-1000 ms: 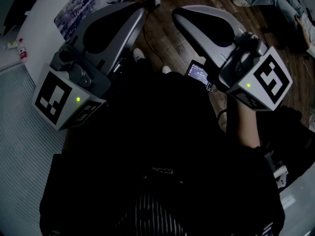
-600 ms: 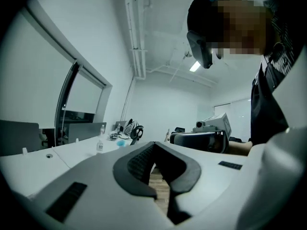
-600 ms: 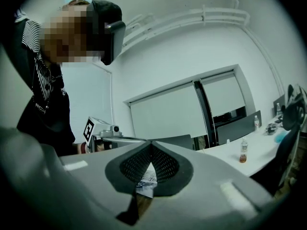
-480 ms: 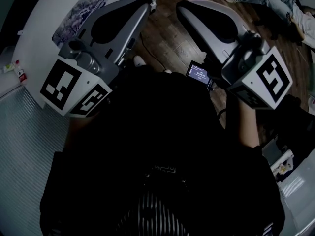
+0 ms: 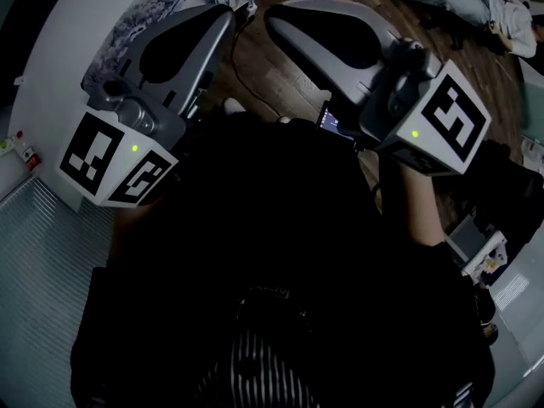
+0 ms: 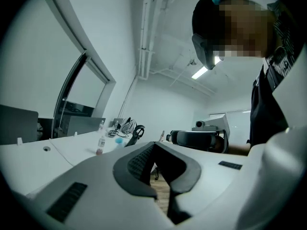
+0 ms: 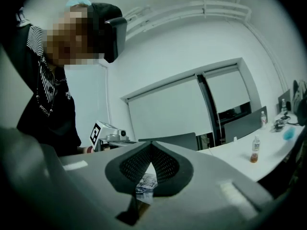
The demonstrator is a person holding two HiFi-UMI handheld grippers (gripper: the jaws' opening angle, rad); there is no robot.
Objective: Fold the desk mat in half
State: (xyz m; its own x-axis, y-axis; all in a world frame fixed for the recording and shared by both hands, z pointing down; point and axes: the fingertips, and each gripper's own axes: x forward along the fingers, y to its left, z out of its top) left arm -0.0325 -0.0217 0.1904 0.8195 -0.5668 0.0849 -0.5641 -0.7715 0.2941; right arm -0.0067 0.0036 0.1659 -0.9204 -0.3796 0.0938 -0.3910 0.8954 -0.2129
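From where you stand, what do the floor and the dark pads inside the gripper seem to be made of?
Floor: brown wood or wood-look laminate, low sheen; plank seams show. Pads: likely black rubber, matte; a fine dotted grip texture covers them.

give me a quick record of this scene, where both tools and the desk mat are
left tool: shut, nothing between its jaws, held level
right tool: shut, nothing between its jaws, held level
desk mat: blue-and-white patterned, on the white table, partly hidden behind the left tool
contact: neither tool touches the desk mat
under the tools: wooden floor
fold state: cannot tell from these views
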